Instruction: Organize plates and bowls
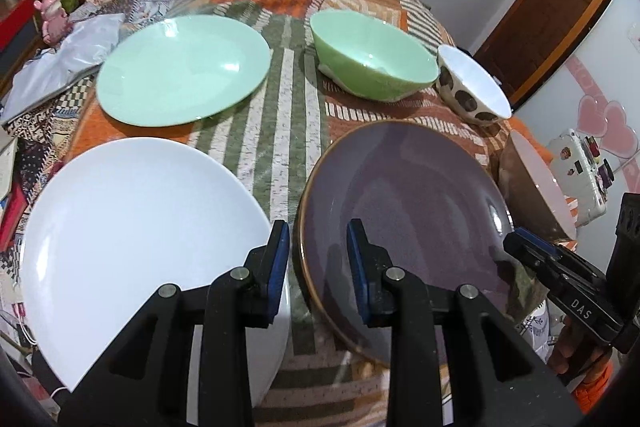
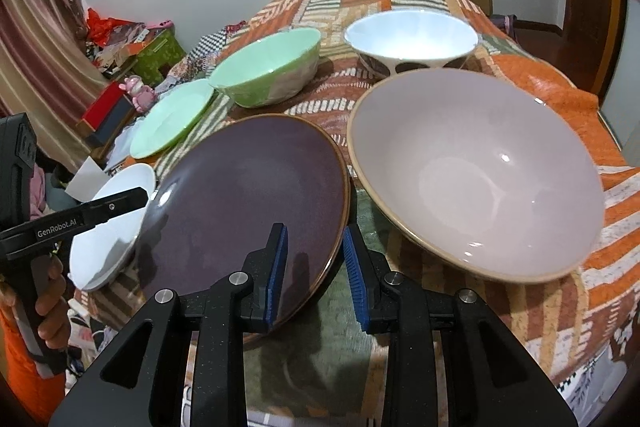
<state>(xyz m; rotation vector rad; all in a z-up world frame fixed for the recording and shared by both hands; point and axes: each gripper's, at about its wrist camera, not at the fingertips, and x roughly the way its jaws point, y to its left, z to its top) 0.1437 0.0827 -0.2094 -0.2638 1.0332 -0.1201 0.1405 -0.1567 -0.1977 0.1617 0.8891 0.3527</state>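
Observation:
A purple plate [image 1: 404, 211] [image 2: 244, 195] lies at the near middle of the patterned cloth. My left gripper [image 1: 318, 259] is open, its fingers astride the plate's left rim. My right gripper [image 2: 314, 263] is open, its fingers astride the plate's right rim. A white plate [image 1: 132, 227] [image 2: 120, 227] lies to the left, a mint plate [image 1: 184, 71] [image 2: 172, 119] behind it. A green bowl [image 1: 372, 55] [image 2: 268, 67], a spotted white bowl [image 1: 472, 83] [image 2: 412, 39] and a pale pink bowl [image 2: 476, 171] [image 1: 536, 183] stand to the right.
The patterned cloth [image 1: 288, 87] covers the surface. Boxes and a pink figurine [image 1: 52, 15] crowd the far left. A crumpled plastic bag [image 1: 60, 63] lies by the mint plate. A wooden door [image 1: 556, 7] is at the right.

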